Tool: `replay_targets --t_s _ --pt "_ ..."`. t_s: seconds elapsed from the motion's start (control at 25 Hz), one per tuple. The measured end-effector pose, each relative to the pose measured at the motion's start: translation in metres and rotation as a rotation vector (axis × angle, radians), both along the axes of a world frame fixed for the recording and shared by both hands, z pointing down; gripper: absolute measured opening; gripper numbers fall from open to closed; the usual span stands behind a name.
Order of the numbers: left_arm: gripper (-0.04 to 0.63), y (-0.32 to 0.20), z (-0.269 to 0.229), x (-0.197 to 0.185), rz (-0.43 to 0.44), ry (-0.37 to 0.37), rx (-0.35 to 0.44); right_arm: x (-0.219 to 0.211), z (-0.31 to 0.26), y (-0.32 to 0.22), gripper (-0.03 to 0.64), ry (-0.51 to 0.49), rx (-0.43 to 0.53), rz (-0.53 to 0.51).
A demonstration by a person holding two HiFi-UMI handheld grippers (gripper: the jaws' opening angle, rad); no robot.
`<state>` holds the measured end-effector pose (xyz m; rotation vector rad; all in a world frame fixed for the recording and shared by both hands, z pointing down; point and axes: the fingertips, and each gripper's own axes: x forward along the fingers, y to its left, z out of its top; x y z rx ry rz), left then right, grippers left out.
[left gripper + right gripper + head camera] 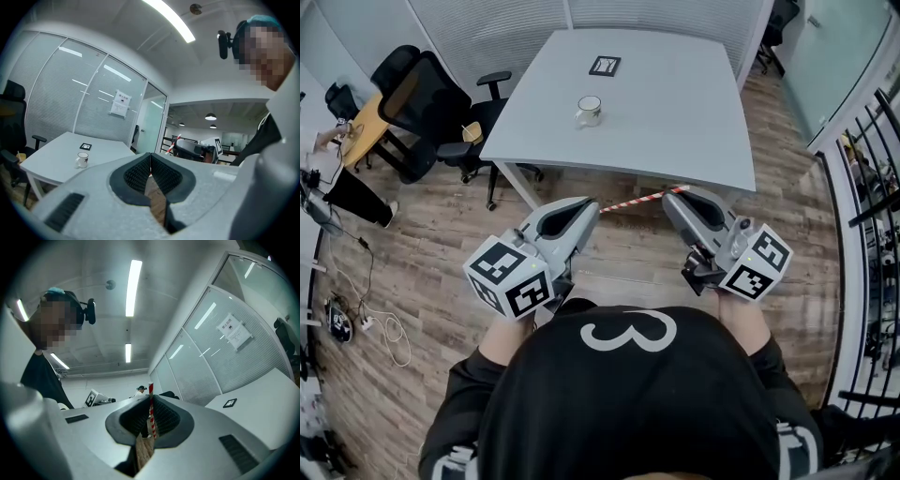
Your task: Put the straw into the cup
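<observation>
A: Where is the straw (pixel 637 200), and which way does it run?

B: We hold it in the air just short of the table's (pixel 675 141) near edge, clear of the tabletop. Its long axis lies about level, side to side along that edge, with the right end a little nearer the table.

A: And our grippers?

B: Both reach toward the table, tips angled in at each other. The right gripper (pixel 680 192) is clamped across the straw, and a short striped end pokes past its jaws. The left gripper (pixel 594 204) is pressed together on the other end; only a red speck shows between its pads.

A: The count?

B: One straw and two grippers. One cup (pixel 589 111) stands on the table, well apart from the straw, with one card (pixel 604 66) beyond it.
</observation>
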<state>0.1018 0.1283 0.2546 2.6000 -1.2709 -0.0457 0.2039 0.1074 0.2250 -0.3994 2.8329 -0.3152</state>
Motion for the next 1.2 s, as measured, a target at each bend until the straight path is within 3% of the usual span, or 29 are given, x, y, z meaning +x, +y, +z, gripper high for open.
replay_targets --t_s 0.48,1.2 --pt "0.017 -0.038 0.013 -0.023 -0.007 0.027 -0.015 -0.022 0.013 -0.039 0.018 0.032 -0.015 -0.003" --pt "0.017 -0.18 0.025 -0.101 0.054 0.041 -0.096 -0.093 0.021 -0.178 0.018 0.03 -0.09 0.084"
